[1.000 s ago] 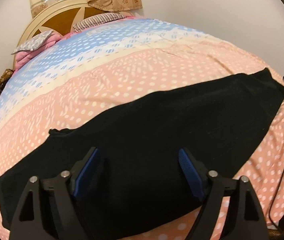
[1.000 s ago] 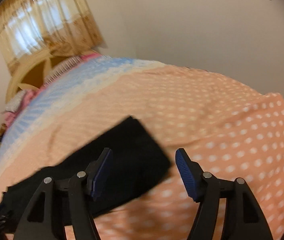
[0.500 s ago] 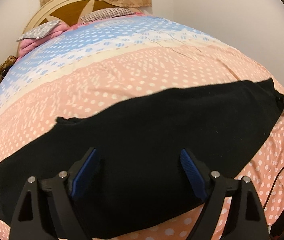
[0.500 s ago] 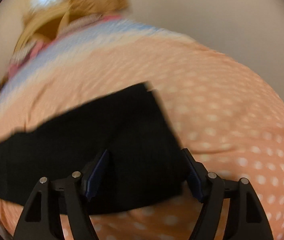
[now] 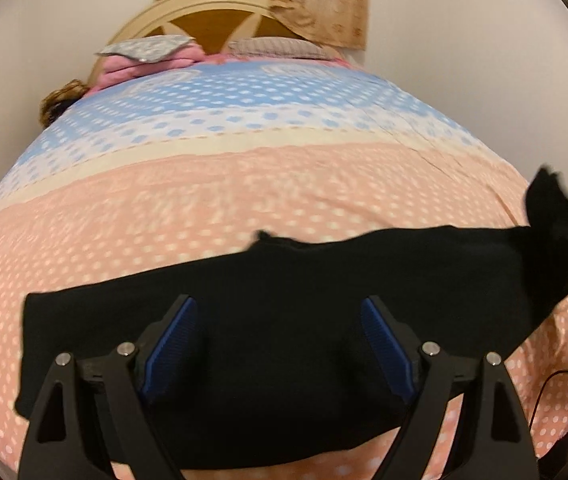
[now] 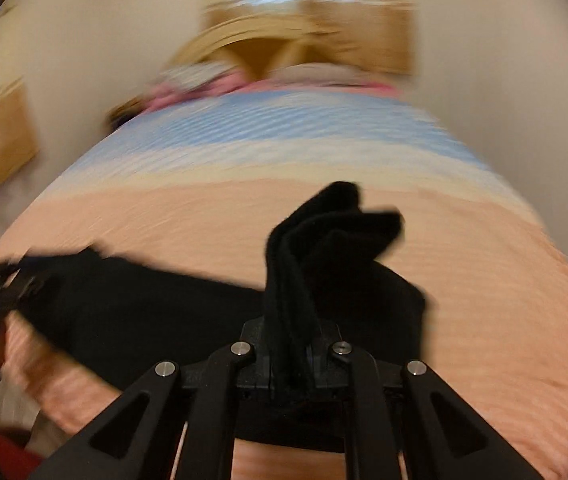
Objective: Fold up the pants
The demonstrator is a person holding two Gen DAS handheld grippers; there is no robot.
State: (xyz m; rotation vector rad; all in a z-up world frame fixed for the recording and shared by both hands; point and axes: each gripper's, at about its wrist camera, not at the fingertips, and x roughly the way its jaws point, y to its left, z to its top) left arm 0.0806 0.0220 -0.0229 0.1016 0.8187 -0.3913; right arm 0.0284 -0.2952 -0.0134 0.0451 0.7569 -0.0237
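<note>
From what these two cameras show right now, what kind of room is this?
Most likely a bedroom in a home. A wide bed with a dotted pink and blue cover fills the view, pillows lie against an arched headboard, and a curtain hangs behind it.

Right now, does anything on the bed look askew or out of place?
Only the pants: one end is bunched up and lifted off the bedspread, pinched in the shut right gripper. The rest lies flat under the open left gripper. Nothing spilled or damaged.
</note>
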